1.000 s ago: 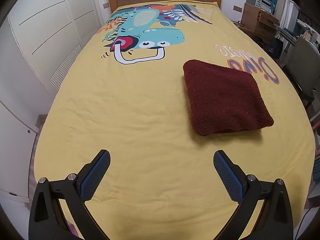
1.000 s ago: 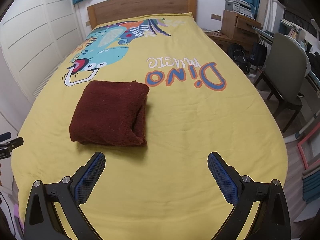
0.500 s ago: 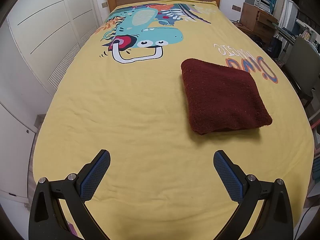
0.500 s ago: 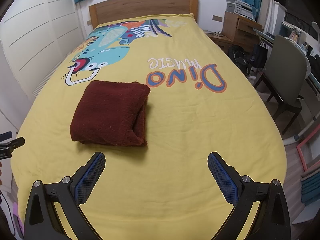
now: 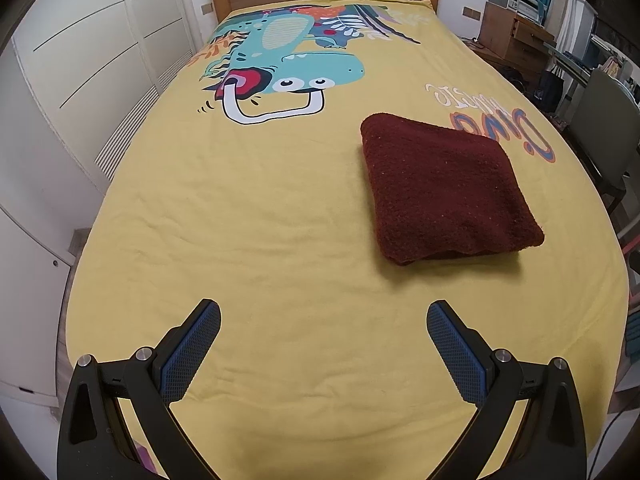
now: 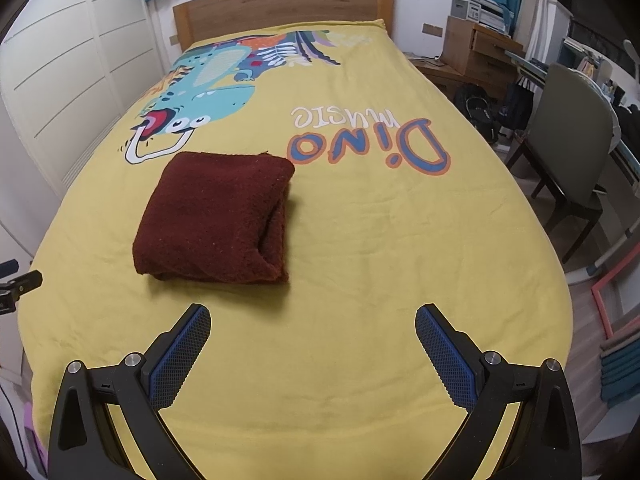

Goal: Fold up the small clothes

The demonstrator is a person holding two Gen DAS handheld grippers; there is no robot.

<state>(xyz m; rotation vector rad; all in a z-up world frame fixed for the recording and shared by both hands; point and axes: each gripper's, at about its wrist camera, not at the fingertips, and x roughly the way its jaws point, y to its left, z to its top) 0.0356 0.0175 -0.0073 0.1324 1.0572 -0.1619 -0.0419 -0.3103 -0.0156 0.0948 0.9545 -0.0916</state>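
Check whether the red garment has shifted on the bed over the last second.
No. The red garment sits in the same spot relative to the Dino lettering and the dinosaur print; slight image drift looks like camera motion.

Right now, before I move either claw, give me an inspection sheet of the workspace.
Surface: yellow bedspread with dinosaur print, lightly wrinkled.
Job's things: dark red garment folded into a thick rectangle, lying flat on the bedspread.
Clutter: nothing seen on the bed besides the garment.
Grippers: left claw open, empty; right claw open, empty; both short of the garment.
Cables: nothing seen on the bed.
Surroundings: wooden headboard, white wardrobe doors, grey chair.
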